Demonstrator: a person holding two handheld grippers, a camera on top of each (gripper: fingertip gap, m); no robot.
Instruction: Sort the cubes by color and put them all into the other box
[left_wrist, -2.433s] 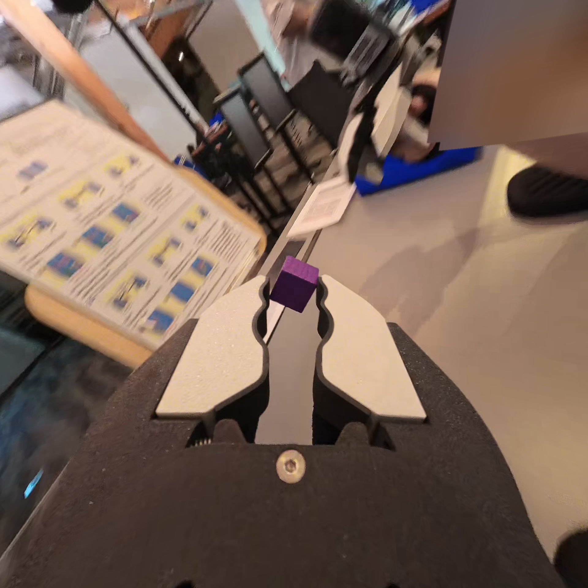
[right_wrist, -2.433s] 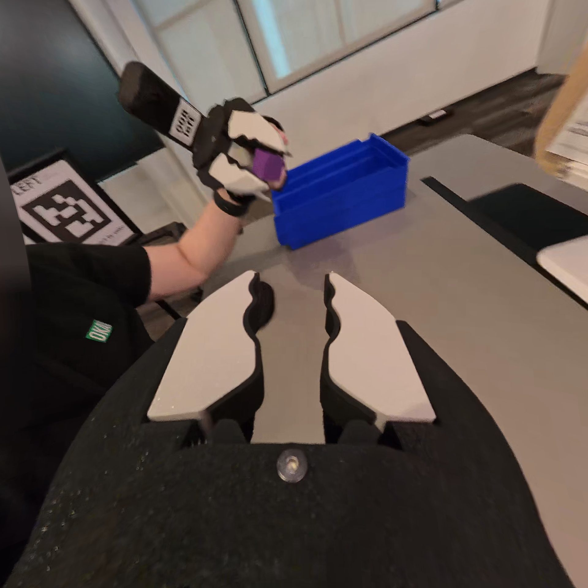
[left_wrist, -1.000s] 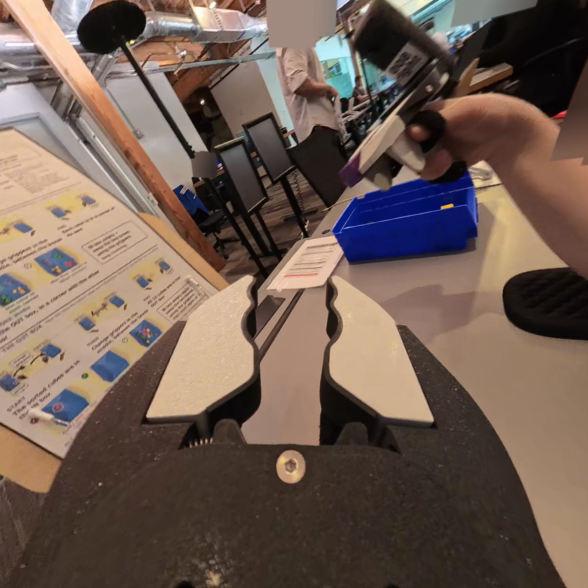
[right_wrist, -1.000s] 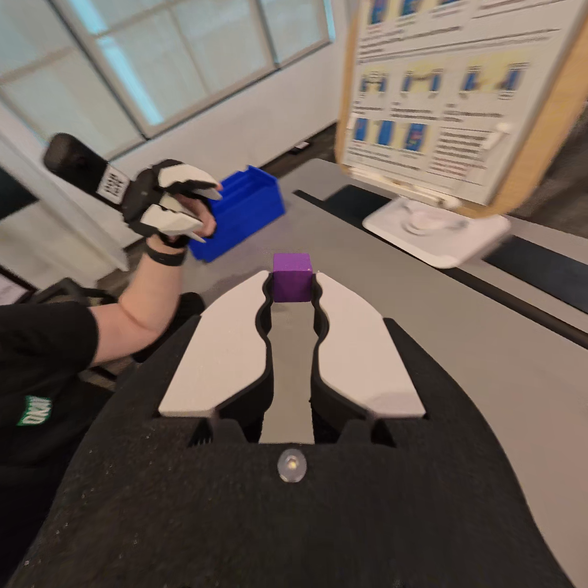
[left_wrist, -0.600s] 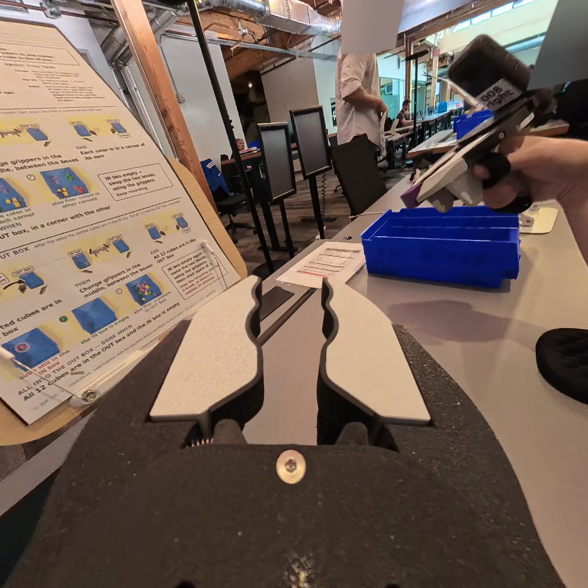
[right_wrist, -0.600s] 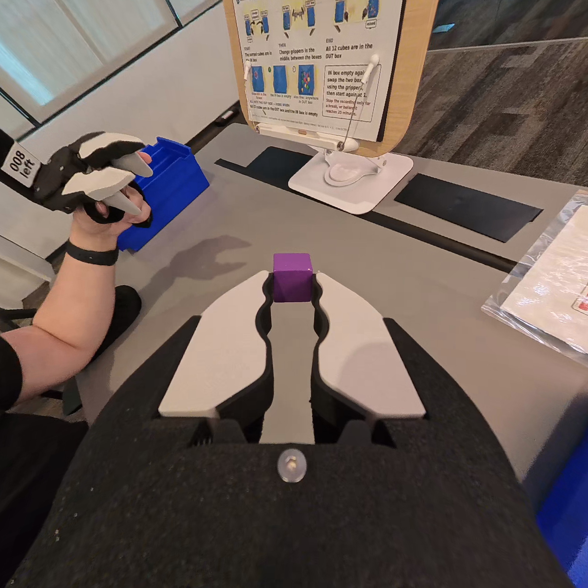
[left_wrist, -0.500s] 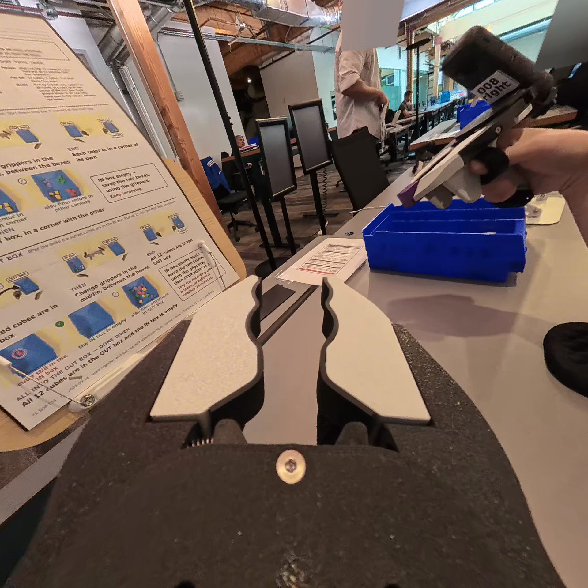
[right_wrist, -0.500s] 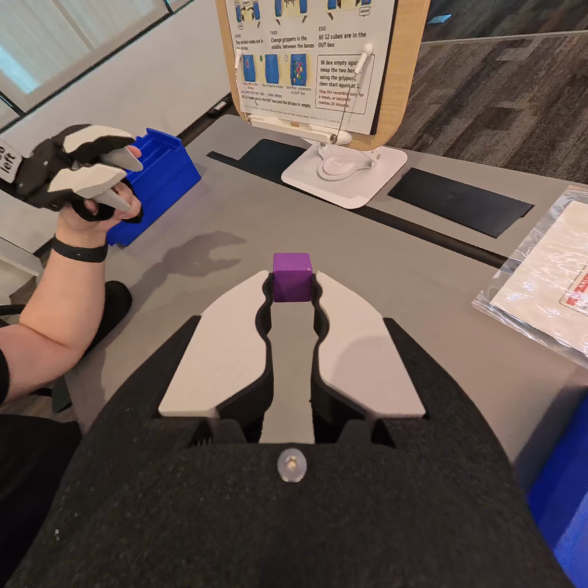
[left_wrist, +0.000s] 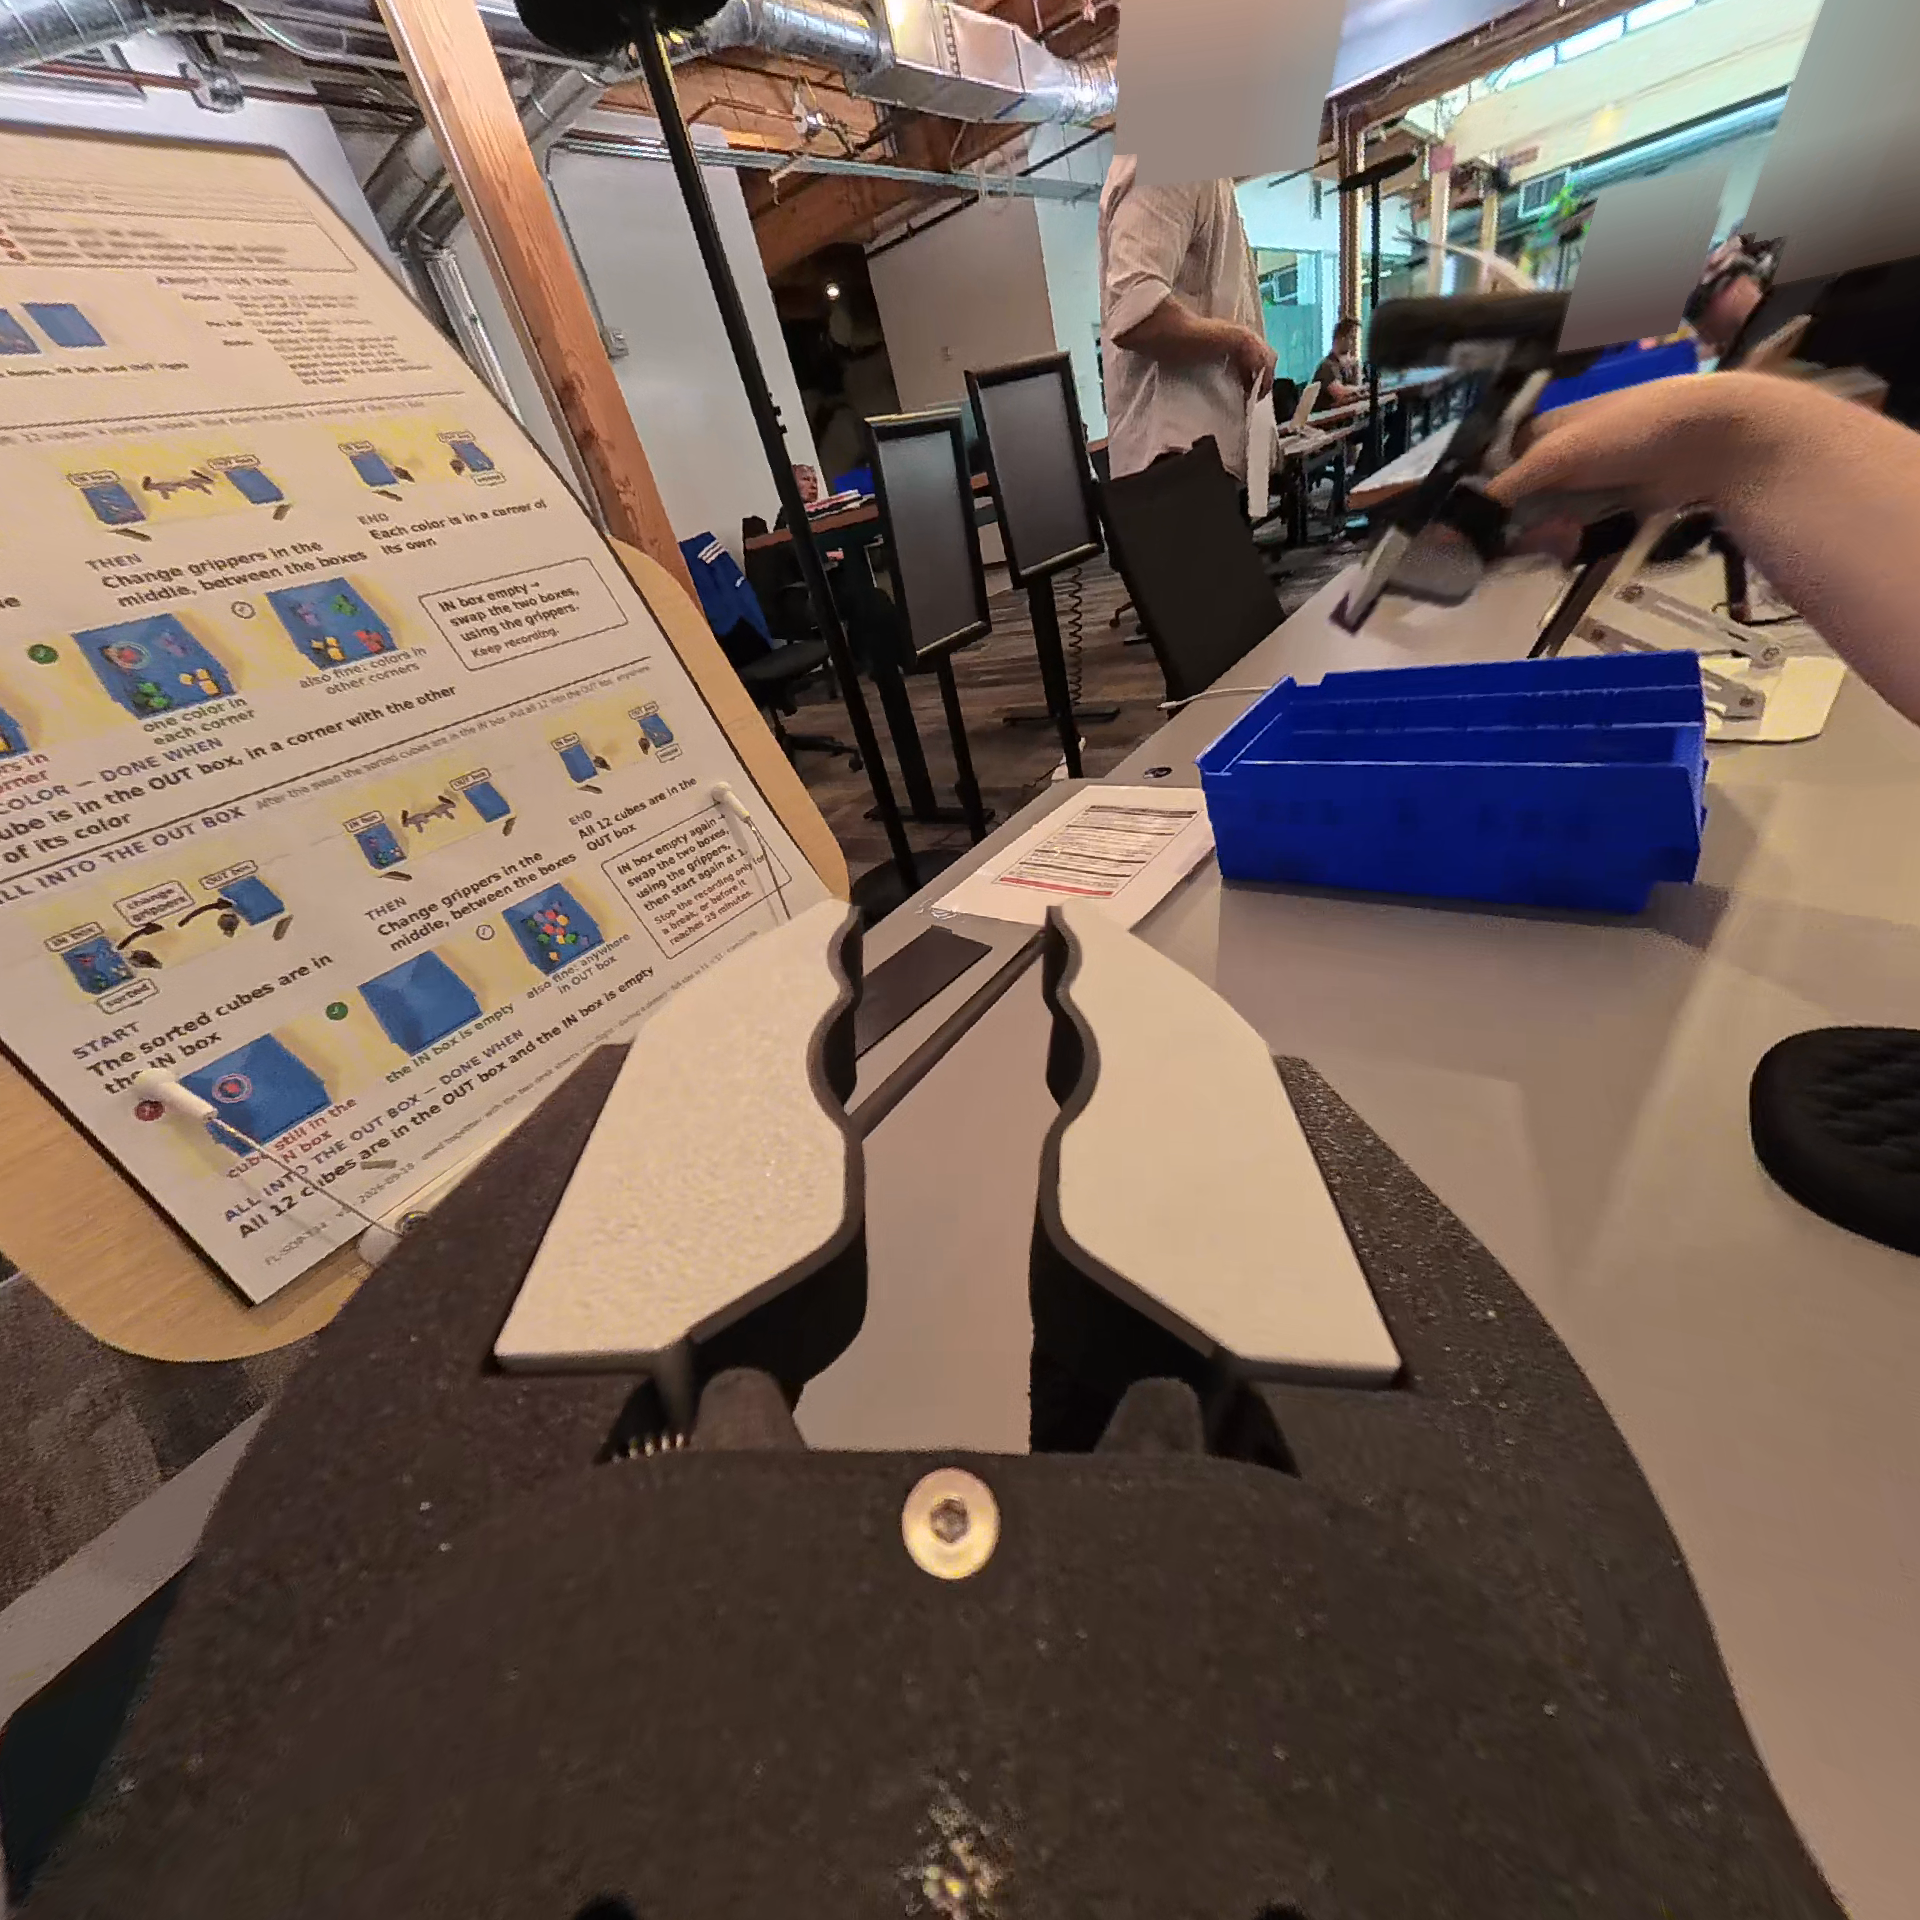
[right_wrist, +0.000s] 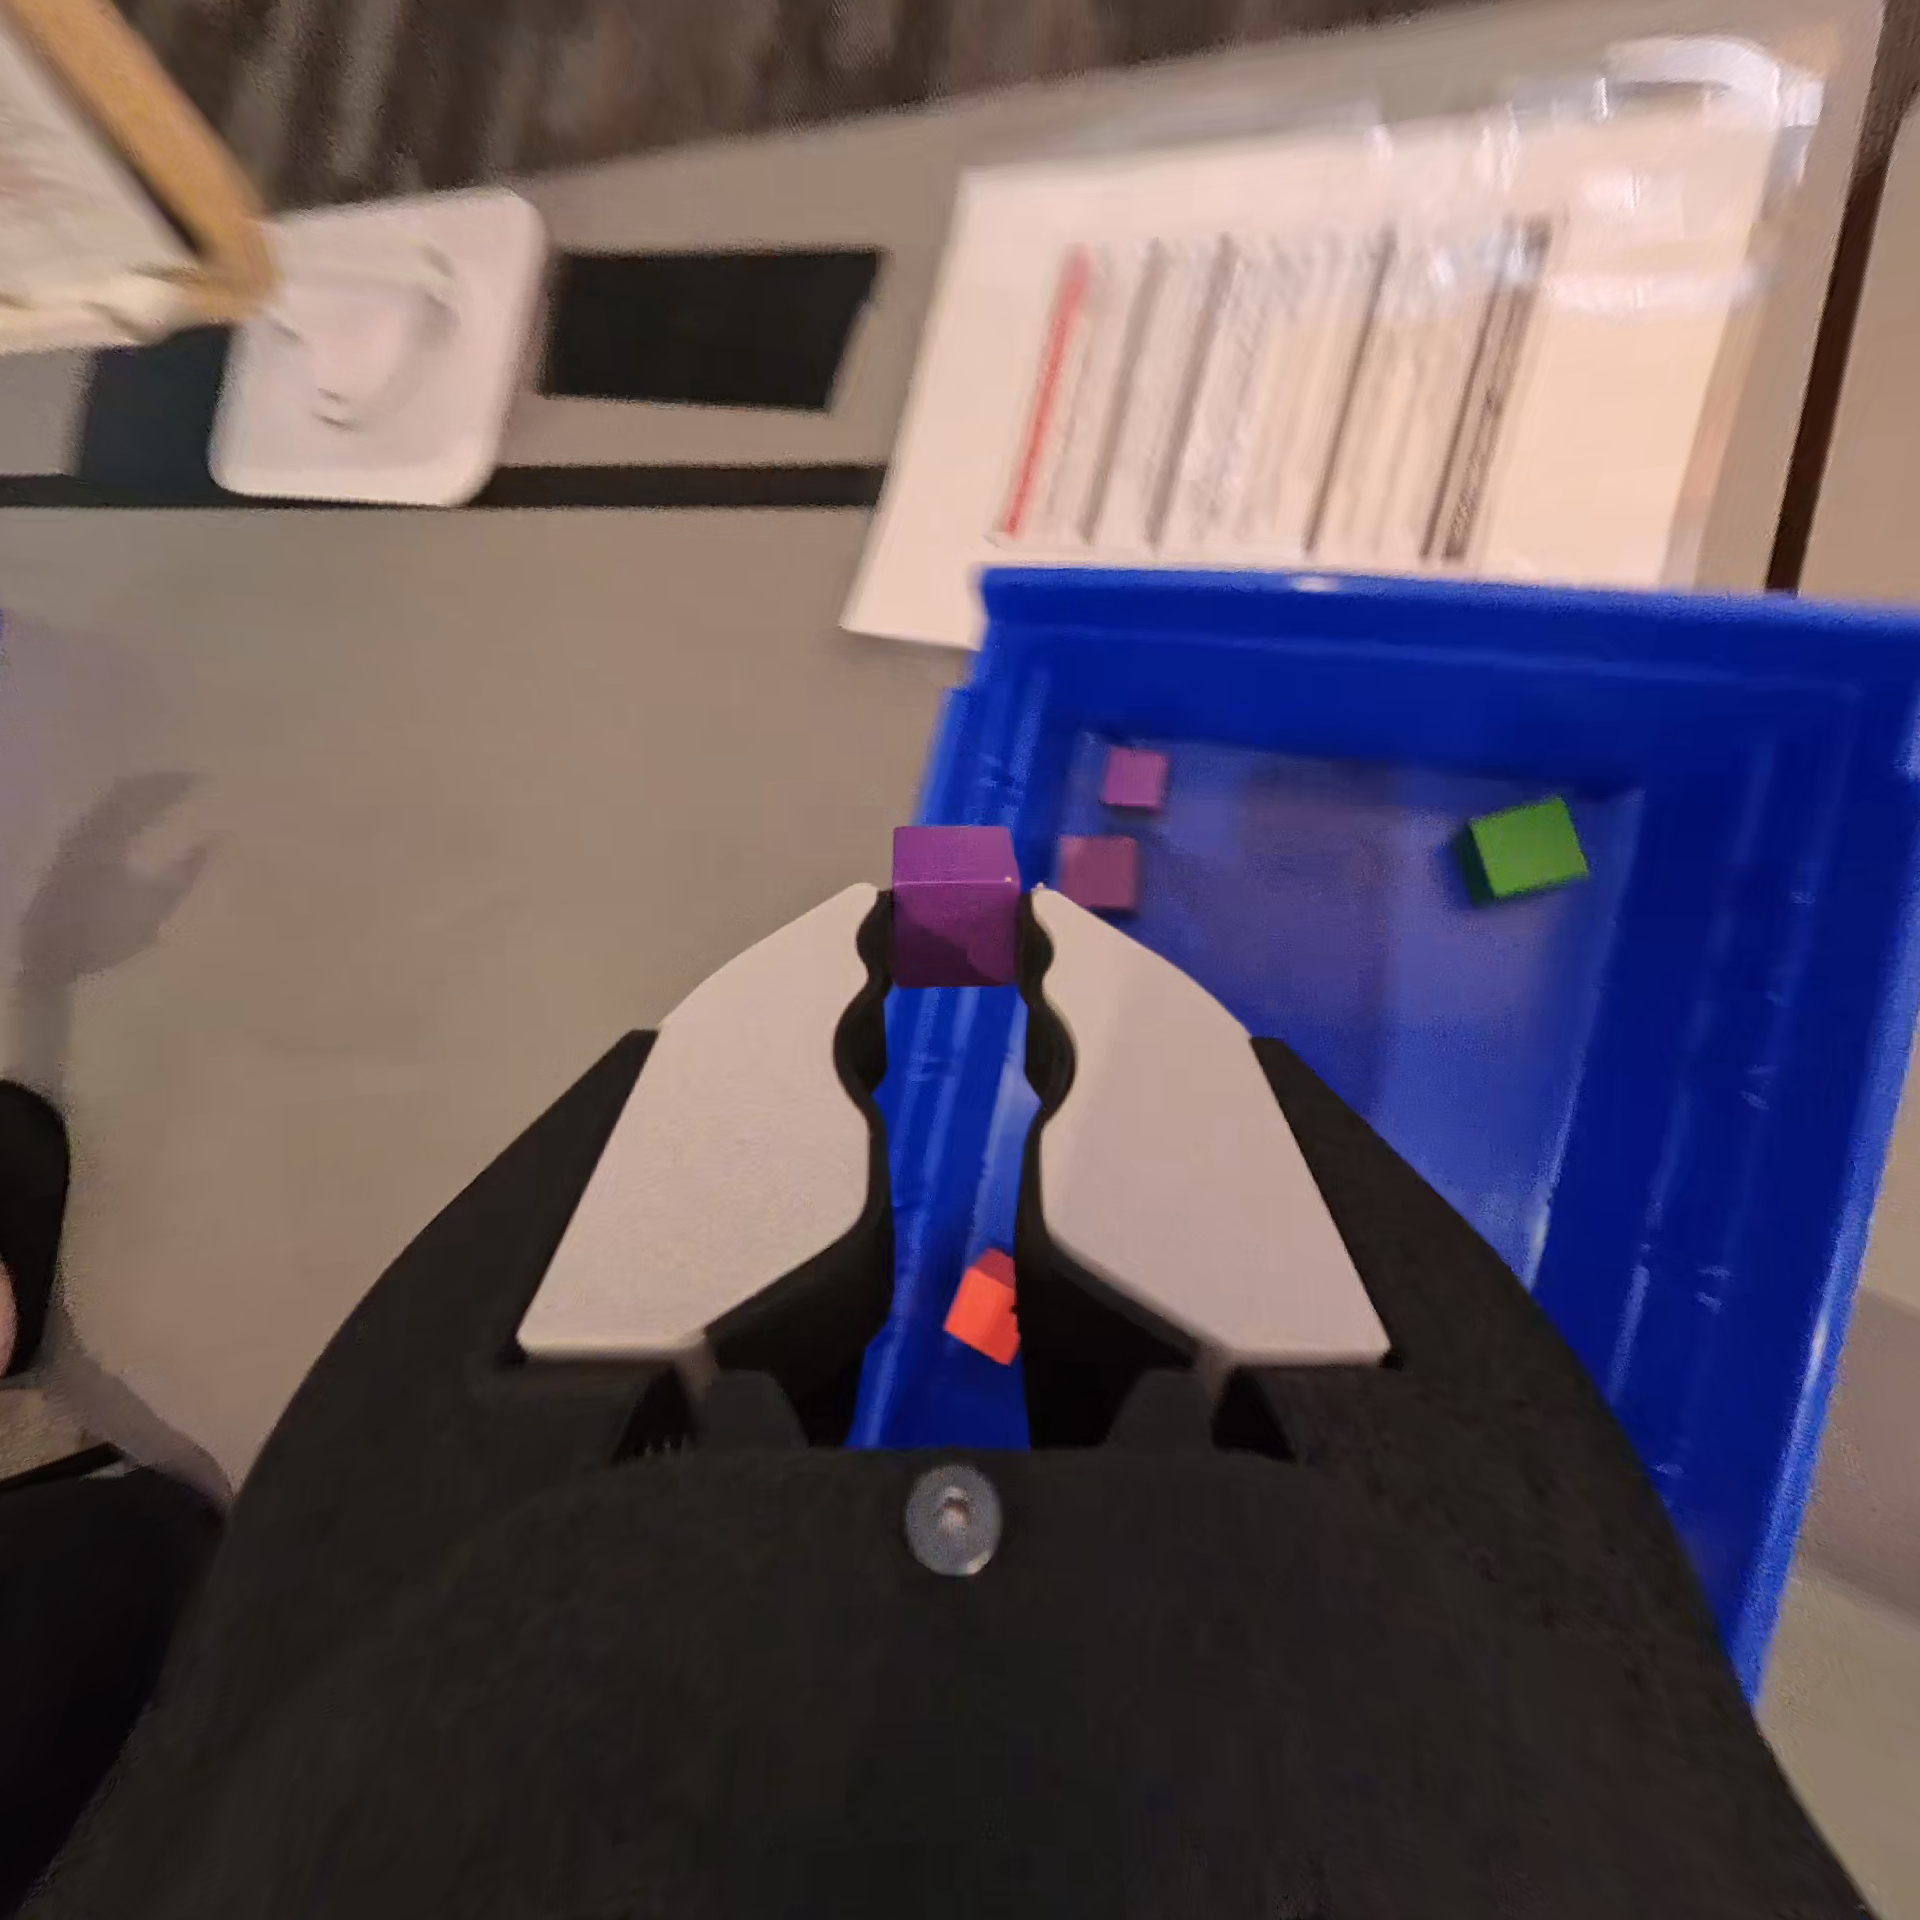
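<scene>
Grey table (left_wrist: 1455, 1039) bears blue box (left_wrist: 1455, 831), monitors (left_wrist: 977, 499) standing behind.

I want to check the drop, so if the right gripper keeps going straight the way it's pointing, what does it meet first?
Probably the near wall of the blue box, just below the held purple cube in the right gripper; the picture is blurred, so depth is uncertain.

Cubes, boxes and grippers, counted

Five cubes show in the right wrist view: three purple, one held at the fingertips (right_wrist: 953, 920) and two lying in the box (right_wrist: 1135, 777) (right_wrist: 1101, 871); one green cube (right_wrist: 1525, 862); one red cube (right_wrist: 985, 1307). One blue box (right_wrist: 1756, 1039). Two grippers: left gripper (left_wrist: 948, 940), right gripper (right_wrist: 953, 904). One printed sheet (right_wrist: 1299, 384), one instruction board (left_wrist: 312, 675).
</scene>
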